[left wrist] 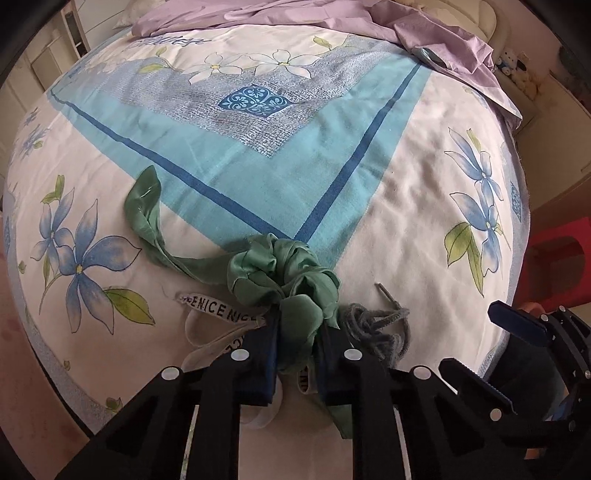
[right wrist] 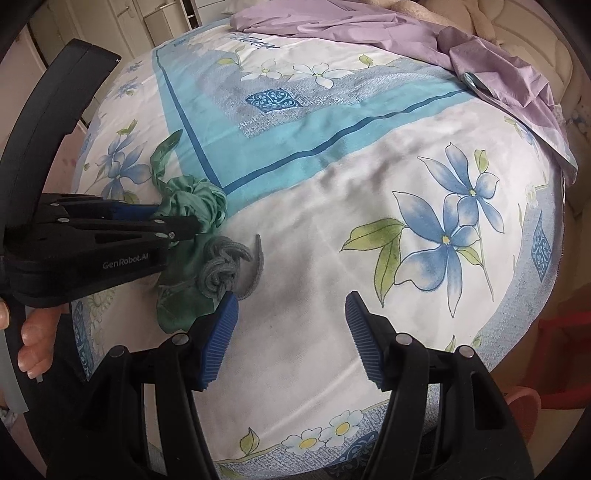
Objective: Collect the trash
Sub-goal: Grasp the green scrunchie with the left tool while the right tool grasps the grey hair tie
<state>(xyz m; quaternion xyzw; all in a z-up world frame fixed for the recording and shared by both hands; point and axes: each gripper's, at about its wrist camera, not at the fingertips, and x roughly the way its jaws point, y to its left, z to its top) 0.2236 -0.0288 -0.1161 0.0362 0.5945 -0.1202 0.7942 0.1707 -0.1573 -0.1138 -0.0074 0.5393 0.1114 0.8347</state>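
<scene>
A crumpled green satin ribbon (left wrist: 284,273) lies on the flowered bedspread (left wrist: 258,155); one tail runs off to the left. My left gripper (left wrist: 297,332) is shut on the ribbon's bunched part. A white strap printed "NICE" (left wrist: 218,314) lies just left of it and a tangled grey cord (left wrist: 376,328) just right. In the right wrist view the left gripper (right wrist: 199,225) holds the green ribbon (right wrist: 195,195) at the left, with the grey cord (right wrist: 225,269) beside it. My right gripper (right wrist: 291,325) is open and empty, its left pad (right wrist: 221,332) next to the cord.
A lilac sheet (left wrist: 369,18) is bunched at the far end of the bed, also seen in the right wrist view (right wrist: 406,33). A red stool (left wrist: 554,254) stands off the bed's right edge. White cupboards (right wrist: 110,18) stand at the far left.
</scene>
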